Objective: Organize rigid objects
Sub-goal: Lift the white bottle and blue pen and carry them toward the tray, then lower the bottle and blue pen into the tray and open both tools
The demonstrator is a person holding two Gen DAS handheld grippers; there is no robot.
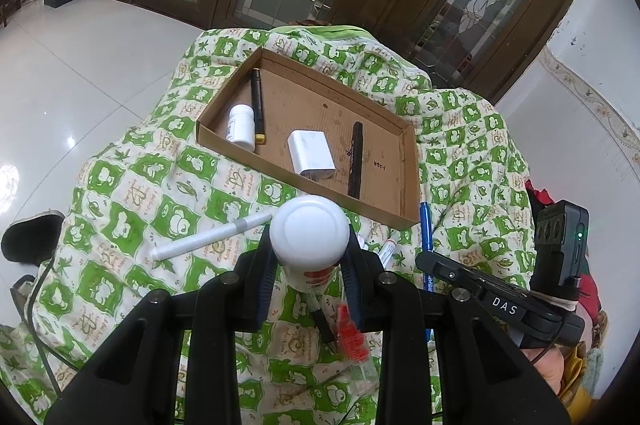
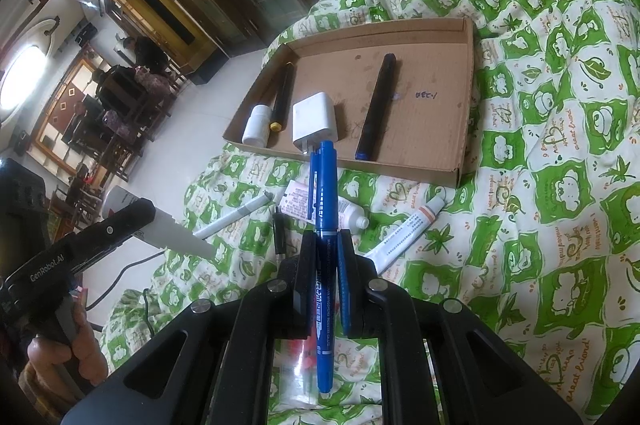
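My left gripper is shut on a white bottle with a round white cap, held above the green-and-white quilt. My right gripper is shut on a blue marker pen that points toward the cardboard tray. The tray holds a small white bottle, a black pen with a yellow end, a white charger block and a dark pen. The right gripper also shows in the left wrist view, at the right.
On the quilt lie a white-grey marker, a white tube, another tube with red print, a small black pen and a red-filled clear packet. Tiled floor lies left; wooden glass doors stand behind.
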